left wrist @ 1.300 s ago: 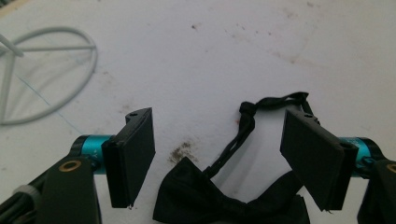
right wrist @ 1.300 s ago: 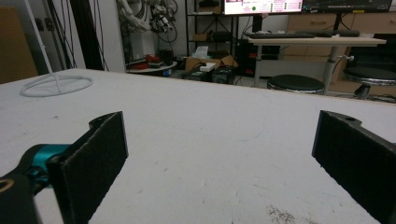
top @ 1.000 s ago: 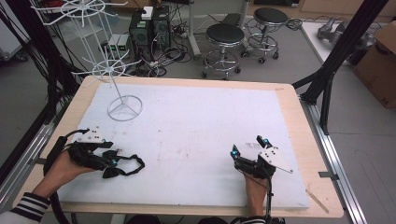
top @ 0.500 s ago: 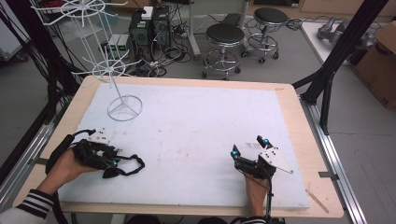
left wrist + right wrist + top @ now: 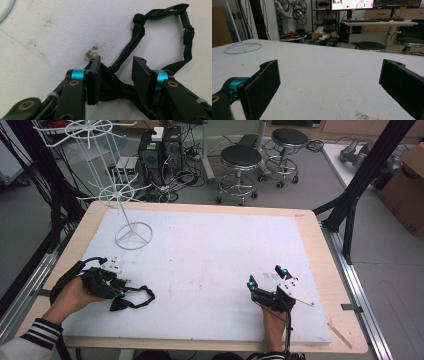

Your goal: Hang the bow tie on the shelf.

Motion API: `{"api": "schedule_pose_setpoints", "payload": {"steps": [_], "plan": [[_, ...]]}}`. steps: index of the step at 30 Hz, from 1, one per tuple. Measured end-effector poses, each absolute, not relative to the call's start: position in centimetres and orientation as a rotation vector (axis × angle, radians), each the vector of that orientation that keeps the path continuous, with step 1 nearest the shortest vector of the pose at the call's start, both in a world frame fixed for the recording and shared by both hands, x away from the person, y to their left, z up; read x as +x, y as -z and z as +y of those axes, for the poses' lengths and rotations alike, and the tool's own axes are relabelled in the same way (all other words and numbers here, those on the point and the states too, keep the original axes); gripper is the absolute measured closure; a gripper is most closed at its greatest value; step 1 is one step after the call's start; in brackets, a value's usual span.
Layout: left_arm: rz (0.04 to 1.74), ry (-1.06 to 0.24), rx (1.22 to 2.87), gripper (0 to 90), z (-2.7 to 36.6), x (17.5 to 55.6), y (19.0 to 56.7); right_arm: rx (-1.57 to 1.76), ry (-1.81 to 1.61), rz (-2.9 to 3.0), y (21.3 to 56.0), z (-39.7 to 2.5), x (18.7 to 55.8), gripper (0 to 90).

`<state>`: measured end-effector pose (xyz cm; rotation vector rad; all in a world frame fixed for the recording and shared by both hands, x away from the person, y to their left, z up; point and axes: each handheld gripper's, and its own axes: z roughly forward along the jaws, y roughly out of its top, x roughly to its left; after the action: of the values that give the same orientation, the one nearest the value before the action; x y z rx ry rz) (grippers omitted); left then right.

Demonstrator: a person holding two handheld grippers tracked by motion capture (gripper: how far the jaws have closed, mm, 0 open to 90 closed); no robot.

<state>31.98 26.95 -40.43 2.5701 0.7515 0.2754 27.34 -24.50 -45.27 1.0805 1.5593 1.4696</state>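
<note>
A black strap [image 5: 140,296] lies in a loop on the white table top [image 5: 210,245] at the front left. My left gripper [image 5: 119,293] is down on the strap's bunched end. In the left gripper view its jaws stand partly apart on either side of that bunched end [image 5: 115,87], and the rest of the strap's loop [image 5: 187,32] trails away beyond the left gripper [image 5: 116,62]. My right gripper [image 5: 265,276] rests at the front right, open wide. Between the jaws of the right gripper [image 5: 330,67] there is only bare table.
A white wire rack [image 5: 133,236] stands on its ring base at the table's back left; its ring base [image 5: 242,47] also shows far off in the right gripper view. Stools [image 5: 241,157], computers and cables sit on the floor behind the table. Black frame posts [image 5: 350,195] stand at the right.
My left hand has shifted right and rolled over, bringing its gripper down onto the strap's near end. The right gripper has stayed put.
</note>
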Motion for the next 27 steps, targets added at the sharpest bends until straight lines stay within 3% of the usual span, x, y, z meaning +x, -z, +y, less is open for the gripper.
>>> {"api": "schedule_pose_setpoints", "payload": {"steps": [10, 13, 18, 22, 27], "plan": [[0.751, -0.273, 2.624, 65.4, 26.45, 32.23, 41.22, 1.076, -1.466, 1.558, 45.26, -24.53, 27.35, 2.4], [0.765, -0.279, 2.619, 75.2, 26.58, 32.26, 41.17, 1.079, -1.466, 1.560, 45.26, -24.50, 27.32, 2.4], [0.754, -0.290, 2.624, 77.9, 26.59, 32.19, 41.14, 1.080, -1.466, 1.559, 45.27, -24.49, 27.32, 2.4], [0.770, -0.297, 2.607, 83.5, 26.56, 32.00, 41.14, 1.077, -1.463, 1.559, 45.26, -24.50, 27.33, 2.4], [0.811, -0.289, 2.548, 84.4, 27.17, 31.81, 41.24, 1.082, -1.465, 1.559, 45.27, -24.44, 27.30, 2.4]]}}
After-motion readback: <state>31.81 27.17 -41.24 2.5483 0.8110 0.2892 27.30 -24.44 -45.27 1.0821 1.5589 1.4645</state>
